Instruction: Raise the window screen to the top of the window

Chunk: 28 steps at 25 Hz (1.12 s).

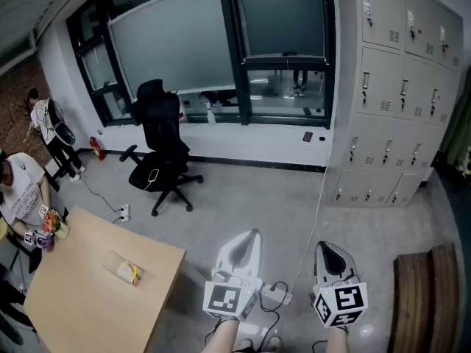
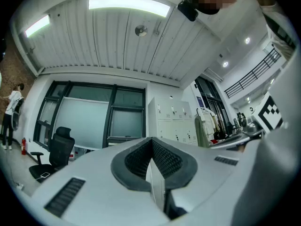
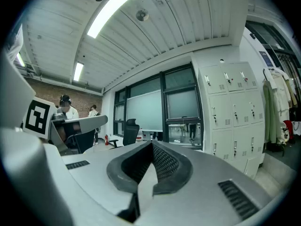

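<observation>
well back from the window, the head view shows both tools low in the frame over the grey floor. the white left gripper (image 1: 252,237) and the white right gripper (image 1: 324,247) point toward the far wall, each with its marker cube nearest the camera. the grey translucent window screen (image 1: 281,20) hangs in the narrow dark-framed window ahead. it covers the upper part of the pane, and clear glass shows below its lower bar. a black wheeled office chair (image 1: 160,149) stands on the floor before the wider window to the left. tall white metal lockers (image 1: 397,87) fill the wall on the right. a light wooden table (image 1: 96,289) sits at lower left, with a seated person (image 1: 20,190) at its far corner.

next, the left gripper view looks along the left gripper (image 2: 151,142). its dark ribbed pads are pressed together with nothing between them. the window screen (image 2: 128,121) lies far ahead, well apart from the tips.

lastly, the right gripper view shows the right gripper (image 3: 151,147) with its jaws likewise together and empty. the window screen (image 3: 181,103) is distant, just left of the lockers.
</observation>
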Available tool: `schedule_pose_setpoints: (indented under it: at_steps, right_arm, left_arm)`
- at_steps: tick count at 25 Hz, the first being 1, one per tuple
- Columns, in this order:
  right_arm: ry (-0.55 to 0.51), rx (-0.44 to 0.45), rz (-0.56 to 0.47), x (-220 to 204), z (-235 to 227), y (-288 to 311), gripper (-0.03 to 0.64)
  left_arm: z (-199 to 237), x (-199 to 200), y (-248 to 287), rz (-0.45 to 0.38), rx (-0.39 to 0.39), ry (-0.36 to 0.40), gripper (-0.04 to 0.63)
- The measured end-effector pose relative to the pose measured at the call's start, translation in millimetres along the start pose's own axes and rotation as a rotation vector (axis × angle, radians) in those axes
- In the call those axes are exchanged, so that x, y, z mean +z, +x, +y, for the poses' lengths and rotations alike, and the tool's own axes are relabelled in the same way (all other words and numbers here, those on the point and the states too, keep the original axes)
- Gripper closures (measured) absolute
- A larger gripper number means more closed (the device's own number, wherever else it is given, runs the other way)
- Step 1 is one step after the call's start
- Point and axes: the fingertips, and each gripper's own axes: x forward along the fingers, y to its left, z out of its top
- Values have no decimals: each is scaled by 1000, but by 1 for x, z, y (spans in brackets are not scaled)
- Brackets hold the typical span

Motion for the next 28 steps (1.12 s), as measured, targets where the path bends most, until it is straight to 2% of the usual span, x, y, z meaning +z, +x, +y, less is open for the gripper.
schedule_pose_setpoints:
  at_steps: [5,12,17,23,25,28]
  right_arm:
    - [8,-4,8,-6,-18,-3,612]
    - [19,35,15,-6,-23,14,612]
    - [33,65,12,1,-21,41,612]
    - [65,71,-8,3,-31,122,612]
    - [61,61,-5,3,-29,159,612]
    - [63,16,-13,7,-31,214,612]
  left_arm:
    - [-7,3,7,-17,10,3,592]
    - [7,-8,13,24,57,13,592]
    - [25,-17,31,-7,10,2,592]
    - [98,-42,81,36,64,30,592]
    - [133,-48,99,50,81,11,592]
    - [185,-57,133,-10,58,-44,592]
